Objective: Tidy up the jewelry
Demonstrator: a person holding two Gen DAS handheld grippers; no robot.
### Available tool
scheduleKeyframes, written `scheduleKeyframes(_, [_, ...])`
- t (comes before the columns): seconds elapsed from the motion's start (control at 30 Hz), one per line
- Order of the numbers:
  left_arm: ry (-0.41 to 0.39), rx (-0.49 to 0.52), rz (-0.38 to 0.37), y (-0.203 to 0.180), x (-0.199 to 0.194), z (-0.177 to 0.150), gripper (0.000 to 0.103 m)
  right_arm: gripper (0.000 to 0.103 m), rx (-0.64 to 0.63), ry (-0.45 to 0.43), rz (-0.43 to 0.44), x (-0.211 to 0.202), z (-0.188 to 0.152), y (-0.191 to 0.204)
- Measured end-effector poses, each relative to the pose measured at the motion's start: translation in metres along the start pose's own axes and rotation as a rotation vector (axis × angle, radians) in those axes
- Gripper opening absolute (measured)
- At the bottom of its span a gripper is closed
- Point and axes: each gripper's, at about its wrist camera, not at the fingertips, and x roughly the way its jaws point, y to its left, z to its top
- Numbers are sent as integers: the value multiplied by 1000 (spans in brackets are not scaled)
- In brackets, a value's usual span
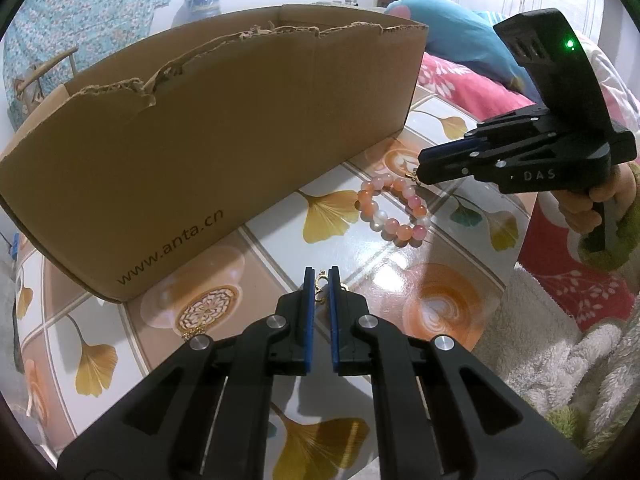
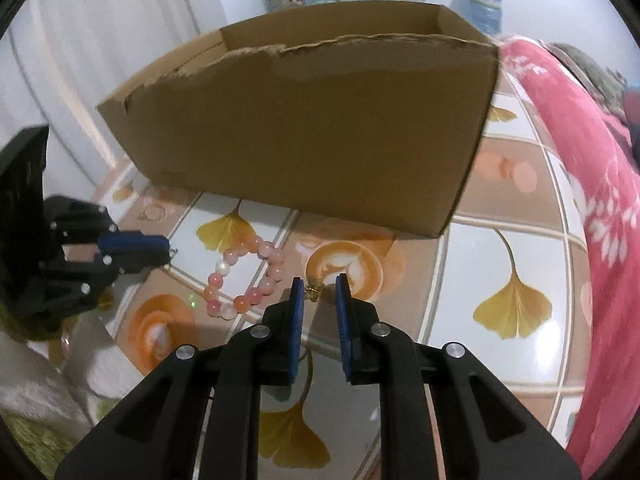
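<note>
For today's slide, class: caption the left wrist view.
Left gripper pinches a gold earring; right gripper reaches the bead bracelet beside the cardboard box.

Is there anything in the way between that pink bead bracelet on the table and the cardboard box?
Nothing visible lies on the table between the bracelet and the box. But the box's near wall stands tall, with a torn top edge, so the bracelet would have to be lifted over it.

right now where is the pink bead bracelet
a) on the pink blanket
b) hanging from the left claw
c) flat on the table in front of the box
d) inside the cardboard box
c: the bead bracelet lies flat on the patterned table, just in front of the cardboard box, with neither claw gripping it.
</note>
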Motion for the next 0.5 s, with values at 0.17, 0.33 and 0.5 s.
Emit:
scheduleKeyframes(0.17, [2, -1, -1, 0, 0, 0, 6, 16, -83, 11, -17, 5, 1, 5])
scheduleKeyframes(0.33, [2, -3, -2, 0, 0, 0, 6, 16, -110, 15, -16, 5, 2, 11])
scheduleKeyframes(0.5, [3, -3, -3, -1, 0, 0, 6, 17, -110, 19, -14, 8, 2, 17])
